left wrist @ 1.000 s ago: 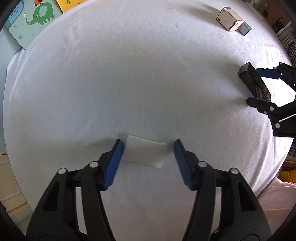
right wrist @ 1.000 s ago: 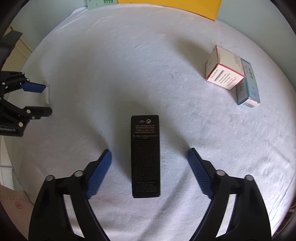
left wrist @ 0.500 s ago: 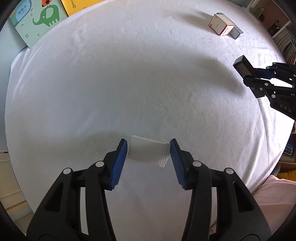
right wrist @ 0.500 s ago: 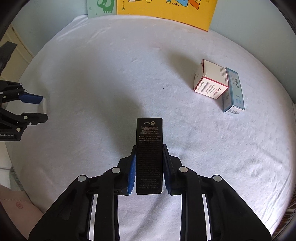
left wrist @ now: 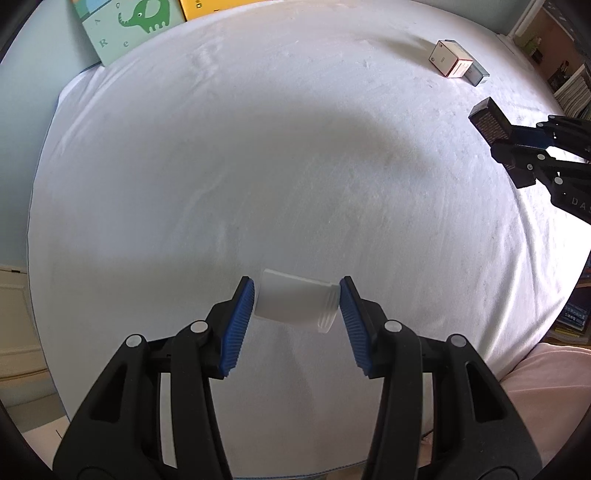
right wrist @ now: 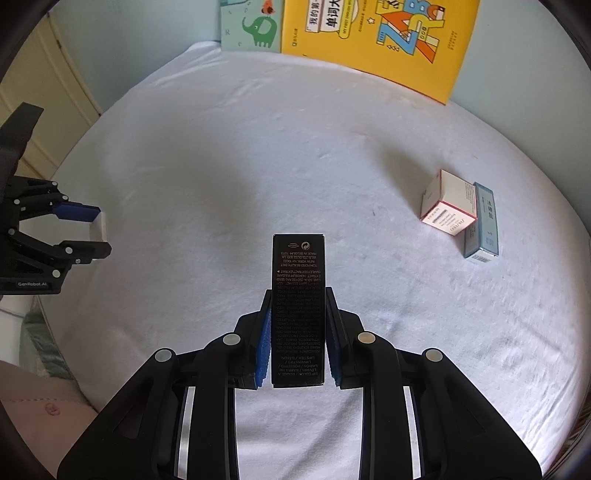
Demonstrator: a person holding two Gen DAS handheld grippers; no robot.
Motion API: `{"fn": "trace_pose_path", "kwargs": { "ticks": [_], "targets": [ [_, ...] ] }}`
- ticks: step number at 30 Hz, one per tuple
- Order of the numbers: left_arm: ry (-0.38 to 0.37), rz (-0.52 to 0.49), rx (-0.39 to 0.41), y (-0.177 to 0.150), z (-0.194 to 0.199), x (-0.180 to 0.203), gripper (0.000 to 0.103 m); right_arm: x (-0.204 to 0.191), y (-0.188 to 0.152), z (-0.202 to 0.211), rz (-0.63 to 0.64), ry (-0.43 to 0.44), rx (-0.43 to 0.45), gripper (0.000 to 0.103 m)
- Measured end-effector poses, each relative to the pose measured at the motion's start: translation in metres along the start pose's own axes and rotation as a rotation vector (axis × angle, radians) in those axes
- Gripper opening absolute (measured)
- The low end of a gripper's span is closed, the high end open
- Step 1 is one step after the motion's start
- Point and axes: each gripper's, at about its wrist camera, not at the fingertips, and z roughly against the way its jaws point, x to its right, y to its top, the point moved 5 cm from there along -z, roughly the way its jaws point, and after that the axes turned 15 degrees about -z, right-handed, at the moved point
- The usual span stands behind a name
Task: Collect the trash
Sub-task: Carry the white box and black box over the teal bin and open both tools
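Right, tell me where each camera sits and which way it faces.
Left wrist: on the left gripper, looking down along its fingers at the white jar clamped between them, above the white sheet; pink clothing at the lower right.
Right wrist: on the right gripper, looking steeply down and forward; its fingers clamp the black box; pink clothing at the lower left.
Shared: each shows the other gripper and its load, the two cartons, the elephant book.
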Motion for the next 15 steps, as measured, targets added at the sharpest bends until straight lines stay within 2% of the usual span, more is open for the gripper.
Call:
{"fn": "trace_pose_path", "kwargs": {
  "ticks": [15],
  "targets": [
    [0.057, 0.269, -0.006, -0.111, 0.017, -0.022, 0.046, -0.109, 0.000, -0.007, 0.282, 0.123, -0.019, 0.026]
  ]
}}
